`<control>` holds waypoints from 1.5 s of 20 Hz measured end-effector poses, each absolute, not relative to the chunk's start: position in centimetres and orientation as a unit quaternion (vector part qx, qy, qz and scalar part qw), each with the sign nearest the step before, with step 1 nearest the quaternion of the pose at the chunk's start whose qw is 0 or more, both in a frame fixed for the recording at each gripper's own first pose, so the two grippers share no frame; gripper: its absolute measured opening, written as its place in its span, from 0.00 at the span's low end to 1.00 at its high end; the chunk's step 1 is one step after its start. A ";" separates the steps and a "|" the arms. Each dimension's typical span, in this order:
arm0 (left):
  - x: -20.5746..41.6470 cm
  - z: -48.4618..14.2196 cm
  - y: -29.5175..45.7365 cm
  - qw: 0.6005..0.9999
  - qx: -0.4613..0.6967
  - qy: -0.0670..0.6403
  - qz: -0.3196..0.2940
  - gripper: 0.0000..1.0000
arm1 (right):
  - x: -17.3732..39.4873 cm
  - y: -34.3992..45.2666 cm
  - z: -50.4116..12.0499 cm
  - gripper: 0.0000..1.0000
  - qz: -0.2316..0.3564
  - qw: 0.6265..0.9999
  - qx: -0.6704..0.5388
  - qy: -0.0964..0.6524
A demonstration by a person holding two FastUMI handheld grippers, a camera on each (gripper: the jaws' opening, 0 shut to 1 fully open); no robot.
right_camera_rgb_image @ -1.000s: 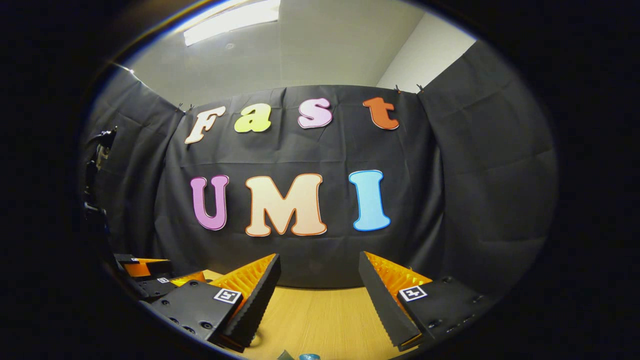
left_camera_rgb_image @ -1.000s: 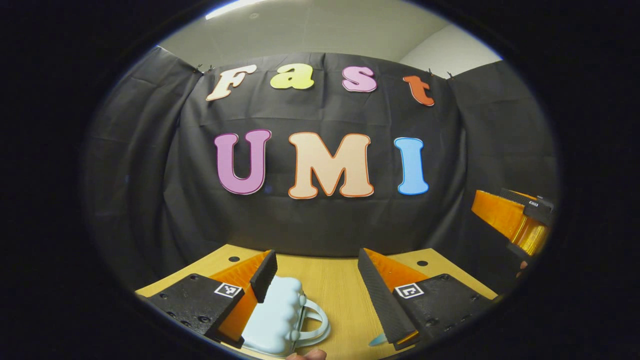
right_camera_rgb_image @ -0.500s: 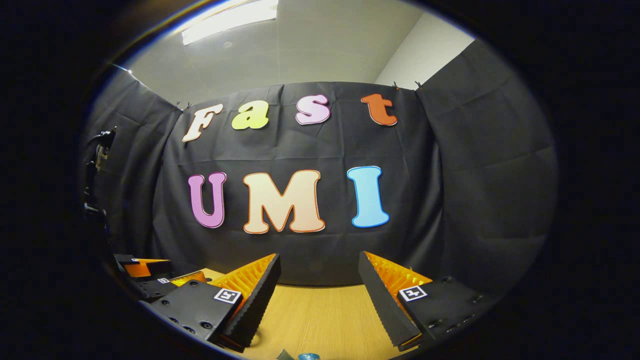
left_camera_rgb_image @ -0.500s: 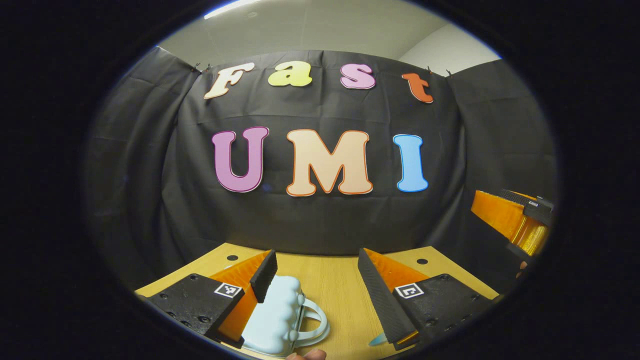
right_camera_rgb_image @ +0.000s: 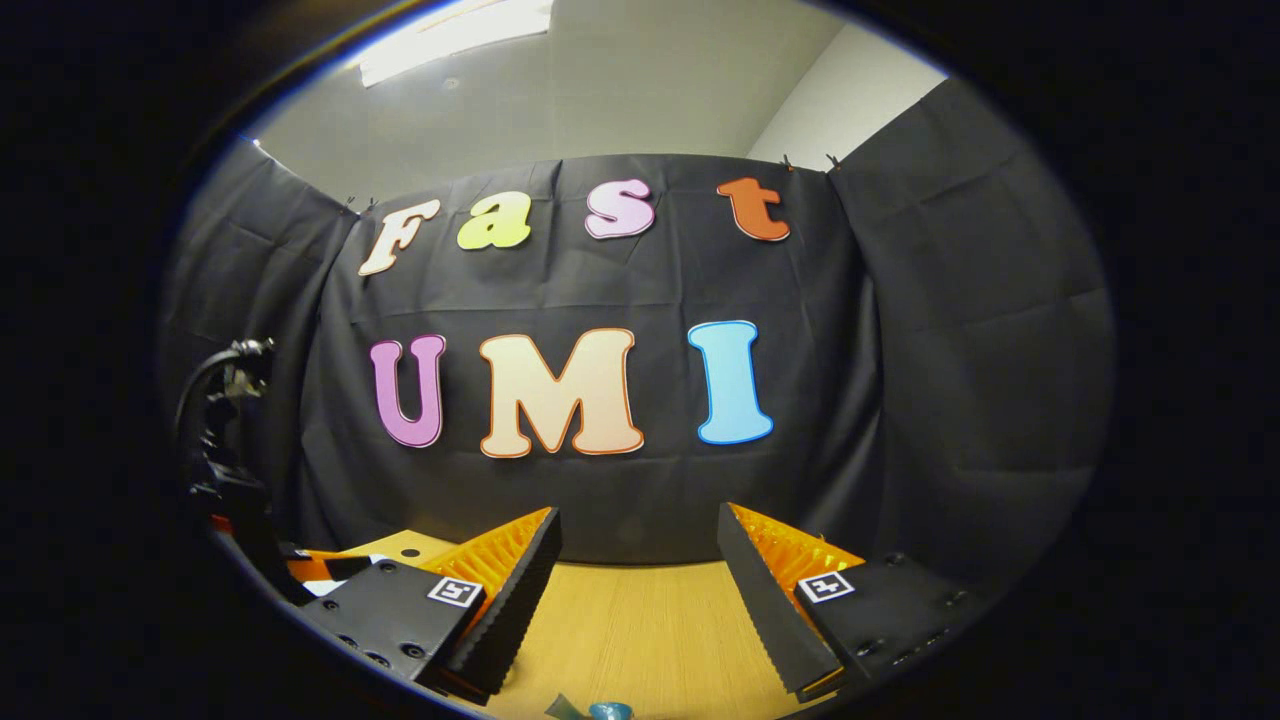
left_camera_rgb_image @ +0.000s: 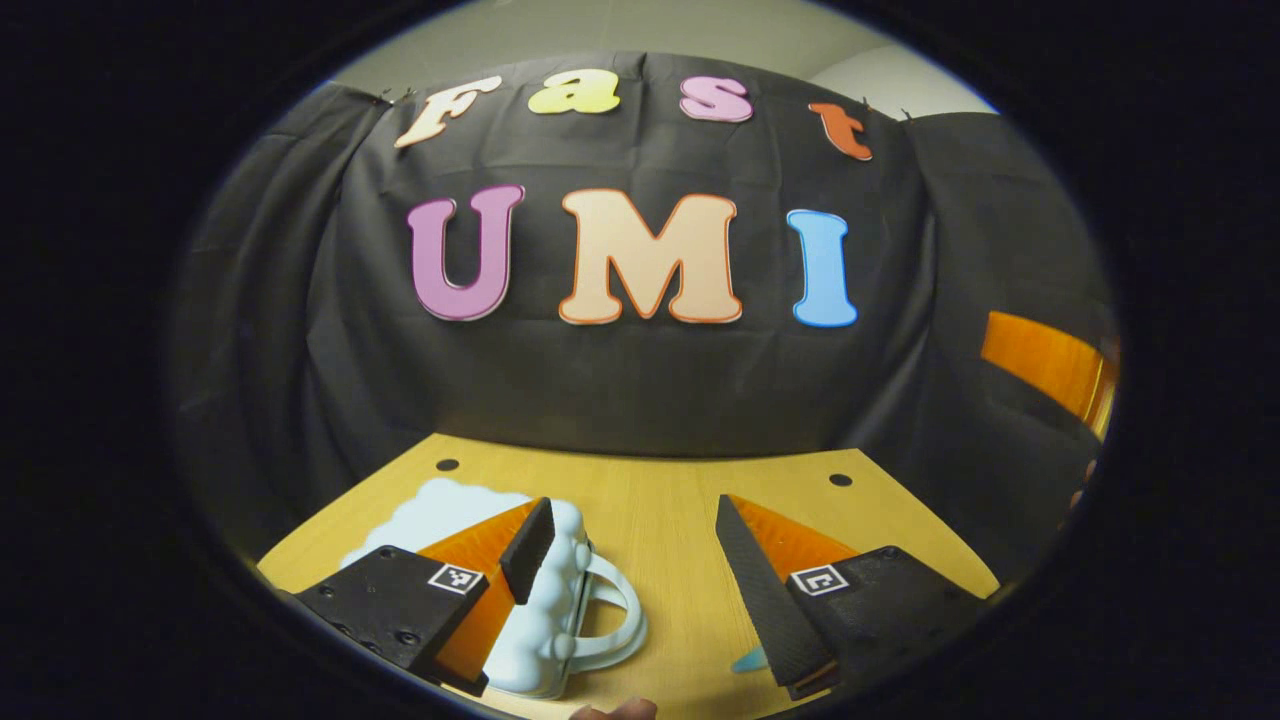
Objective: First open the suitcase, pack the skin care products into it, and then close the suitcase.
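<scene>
A small pale blue suitcase [left_camera_rgb_image: 545, 650] with a bumpy shell and a loop handle [left_camera_rgb_image: 612, 622] lies shut on the wooden table [left_camera_rgb_image: 660, 500], at the lower left of the left gripper view. My left gripper [left_camera_rgb_image: 632, 510] is open above the table, and its left finger overlaps the case without gripping it. A small teal item [left_camera_rgb_image: 748, 660] peeks out beside its right finger. My right gripper [right_camera_rgb_image: 638, 518] is open over bare wood with nothing between its fingers. Small teal and blue skin care items [right_camera_rgb_image: 598, 711] show at the bottom edge of that view.
The table [right_camera_rgb_image: 640, 620] ends at the black cloth wall, with two small holes [left_camera_rgb_image: 447, 465] near its far edge. The other gripper [left_camera_rgb_image: 1045, 365] shows at the right edge of the left gripper view. In the right gripper view, the other gripper [right_camera_rgb_image: 325, 567] and a cable sit at far left.
The left gripper view has tipped downward, so more of the table and suitcase shows. In the right gripper view the other gripper and its cable have dropped lower. Both grippers stay open.
</scene>
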State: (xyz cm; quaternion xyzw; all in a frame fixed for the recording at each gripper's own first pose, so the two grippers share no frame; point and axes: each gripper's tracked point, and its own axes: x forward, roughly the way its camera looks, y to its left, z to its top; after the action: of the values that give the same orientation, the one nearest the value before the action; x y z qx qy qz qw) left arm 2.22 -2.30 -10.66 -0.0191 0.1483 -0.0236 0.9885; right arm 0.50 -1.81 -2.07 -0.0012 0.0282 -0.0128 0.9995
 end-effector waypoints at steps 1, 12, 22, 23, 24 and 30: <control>2.4 -11.5 -2.5 0.987 -0.020 0.159 -0.027 0.96 | 0.4 -2.1 -2.2 0.98 -0.015 0.999 -0.003 0.030; 3.0 -22.1 -3.3 0.945 -0.035 0.325 -0.028 0.96 | -0.6 -5.6 -3.6 0.98 -0.050 0.997 -0.026 0.056; 3.8 -28.1 -3.7 0.904 -0.050 0.424 -0.013 0.92 | -1.7 -7.3 -4.2 0.98 -0.065 0.995 -0.045 0.067; 3.8 -28.5 -3.5 0.901 -0.044 0.431 -0.012 0.92 | -1.8 -7.5 -4.1 0.98 -0.066 0.995 -0.047 0.066; 3.9 -28.8 -3.5 0.899 -0.042 0.436 -0.011 0.92 | -1.9 -7.7 -4.1 0.98 -0.067 0.994 -0.048 0.065; 3.7 -30.6 -3.6 0.880 -0.049 0.472 -0.021 0.75 | -2.2 -9.5 -4.3 0.99 -0.081 0.994 -0.044 0.064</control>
State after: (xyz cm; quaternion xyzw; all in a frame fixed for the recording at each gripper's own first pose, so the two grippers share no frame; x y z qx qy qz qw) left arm 3.67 -3.56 -30.58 -0.0494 0.4718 -0.0208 0.8801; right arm -2.15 -9.54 -4.26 -0.0442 0.0641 -0.0812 0.9937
